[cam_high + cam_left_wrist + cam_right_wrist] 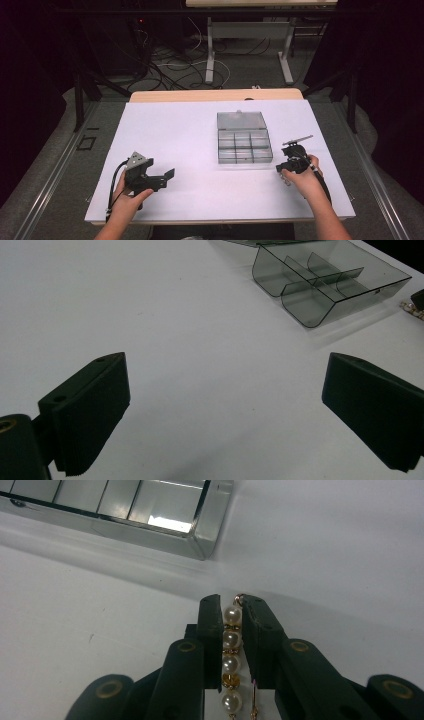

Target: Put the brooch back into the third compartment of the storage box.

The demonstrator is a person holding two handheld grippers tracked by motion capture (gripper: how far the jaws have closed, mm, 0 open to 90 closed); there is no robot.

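Pearl strand (231,650) pinched lengthwise between right gripper (232,611) jaws, organizer box (244,137) just left and far; left gripper (225,410) spread wide, empty, farther away

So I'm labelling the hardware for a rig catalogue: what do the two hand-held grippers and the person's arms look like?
Both are black. The left hand-held gripper has broad flat jaws, a grey three-cornered plate on top and a black cable. The right hand-held gripper has brass-coloured pivot rivets and also trails a cable. The forearms are bare, with no sleeves in view.
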